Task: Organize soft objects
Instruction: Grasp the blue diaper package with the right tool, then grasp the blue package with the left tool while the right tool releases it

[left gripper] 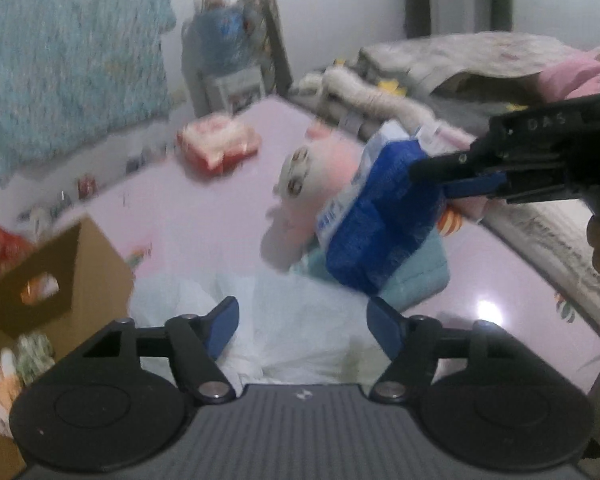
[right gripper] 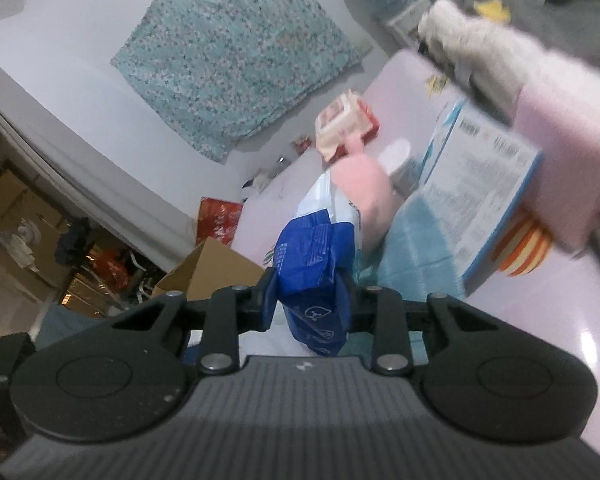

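Sorting in progress. The right gripper (right gripper: 306, 302) has its fingers clamped on a blue-and-white soft plastic pack (left gripper: 374, 216), lifted clear of the pink counter (left gripper: 220, 208); its long axis runs away from the gripper, free end toward the pink plush toy (left gripper: 320, 184). The left gripper (left gripper: 302, 326) stands open and empty over a white plastic bag (left gripper: 292, 320), probably the destination. The plush toy, teal quilted cloth (left gripper: 416, 276) and red packet (left gripper: 218, 146) appear unsorted.

"DAS" on right tool (left gripper: 440, 178)
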The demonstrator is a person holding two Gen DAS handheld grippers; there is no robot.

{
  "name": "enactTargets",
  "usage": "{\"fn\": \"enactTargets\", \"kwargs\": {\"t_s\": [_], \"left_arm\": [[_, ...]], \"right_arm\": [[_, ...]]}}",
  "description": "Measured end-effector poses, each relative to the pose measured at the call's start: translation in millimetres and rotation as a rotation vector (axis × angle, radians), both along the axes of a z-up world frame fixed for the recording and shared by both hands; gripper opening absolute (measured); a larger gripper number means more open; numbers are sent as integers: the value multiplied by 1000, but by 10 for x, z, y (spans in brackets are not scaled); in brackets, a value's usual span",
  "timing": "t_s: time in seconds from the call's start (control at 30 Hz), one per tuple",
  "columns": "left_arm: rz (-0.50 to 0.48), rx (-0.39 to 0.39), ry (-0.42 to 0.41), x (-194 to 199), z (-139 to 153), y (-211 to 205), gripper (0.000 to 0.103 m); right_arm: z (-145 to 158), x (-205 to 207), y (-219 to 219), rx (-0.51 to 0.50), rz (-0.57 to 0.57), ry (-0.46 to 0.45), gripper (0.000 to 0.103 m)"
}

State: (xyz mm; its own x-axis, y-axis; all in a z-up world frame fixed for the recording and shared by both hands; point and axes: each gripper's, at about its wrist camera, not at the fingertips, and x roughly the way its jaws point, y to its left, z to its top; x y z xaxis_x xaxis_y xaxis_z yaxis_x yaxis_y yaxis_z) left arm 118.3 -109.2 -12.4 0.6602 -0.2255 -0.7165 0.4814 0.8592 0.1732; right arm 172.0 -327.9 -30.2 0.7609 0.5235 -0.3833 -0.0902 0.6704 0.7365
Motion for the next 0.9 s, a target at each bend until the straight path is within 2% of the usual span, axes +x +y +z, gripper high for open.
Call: {"fn": "enactTargets", "kwargs": {"t_s": [0.07, 0.17, 0.33, 0.43, 0.7, 0.77, 0.9], "left_arm": [[-44, -8, -28, -72, 66, -94, 74], [-122, -19, -20, -156, 73, -299, 74], [-233, 65, -20, -257, -134, -703, 73], [-281, 81, 10, -260, -257, -863, 73], [-292, 71, 53, -264, -348, -982, 73], [-285, 55, 72, -243, -337, -946, 73], [-252, 1, 124, -184, -295, -797, 73]], "right_arm": [[84, -97, -91, -22, -9, -8, 29], [116, -271, -192, -30, -12, 7, 29], [2, -497, -282, 18, -13, 53, 29], [-80, -590, -284, 50, -4, 78, 28], [-164, -672, -227, 71, 11, 94, 28], [-154, -672, -212, 68, 23, 84, 28], [-191, -647, -218, 129, 56, 74, 29]]}}
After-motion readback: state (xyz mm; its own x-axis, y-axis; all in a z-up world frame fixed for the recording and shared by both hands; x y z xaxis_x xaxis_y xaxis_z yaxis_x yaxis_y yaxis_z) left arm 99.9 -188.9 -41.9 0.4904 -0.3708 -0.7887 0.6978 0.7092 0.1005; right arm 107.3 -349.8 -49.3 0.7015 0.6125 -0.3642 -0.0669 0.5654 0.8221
